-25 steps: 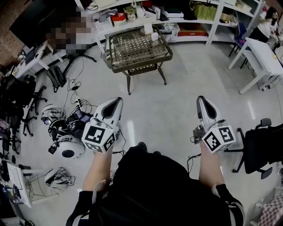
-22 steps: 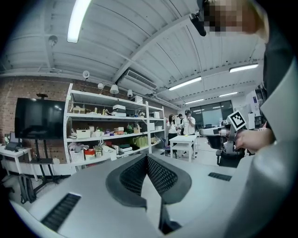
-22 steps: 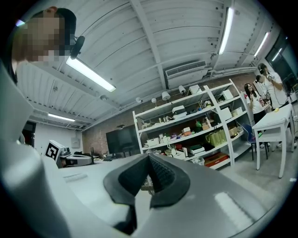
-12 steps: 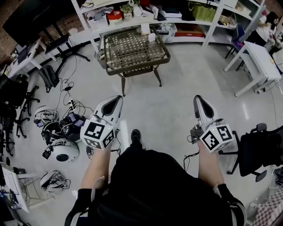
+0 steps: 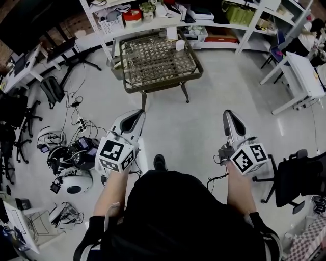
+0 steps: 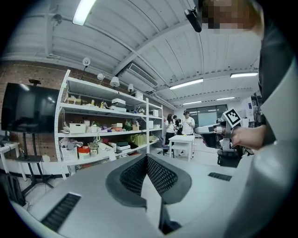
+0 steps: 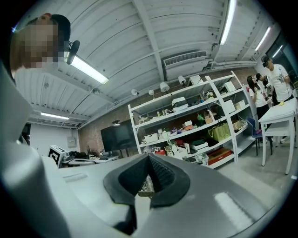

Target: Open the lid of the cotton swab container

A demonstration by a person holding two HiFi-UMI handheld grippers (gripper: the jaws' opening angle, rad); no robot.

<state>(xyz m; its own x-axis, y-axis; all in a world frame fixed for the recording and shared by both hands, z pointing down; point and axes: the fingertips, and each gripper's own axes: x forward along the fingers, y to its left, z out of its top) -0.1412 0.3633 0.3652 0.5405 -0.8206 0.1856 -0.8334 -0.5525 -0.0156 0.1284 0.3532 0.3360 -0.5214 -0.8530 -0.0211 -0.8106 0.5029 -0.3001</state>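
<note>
I hold both grippers at waist height over the floor, pointing toward a wicker table [image 5: 163, 81] that stands ahead. Two small white things [image 5: 180, 45] stand on the table's far side; I cannot tell which, if either, is the cotton swab container. My left gripper [image 5: 135, 116] is shut with nothing between its jaws, and its pads meet in the left gripper view [image 6: 147, 158]. My right gripper [image 5: 228, 114] is shut and empty too, its jaws closed in the right gripper view [image 7: 149, 158]. Both are well short of the table.
White shelving [image 5: 168, 15] full of boxes runs behind the table. Cables and gear [image 5: 71, 158] lie on the floor to the left. A white desk [image 5: 305, 76] and a black office chair [image 5: 300, 178] stand at the right. People [image 6: 187, 125] stand by a far table.
The wicker table has come slightly nearer and shifted in the head view as the person steps forward. Both grippers stay shut and hold their places in front of the body.
</note>
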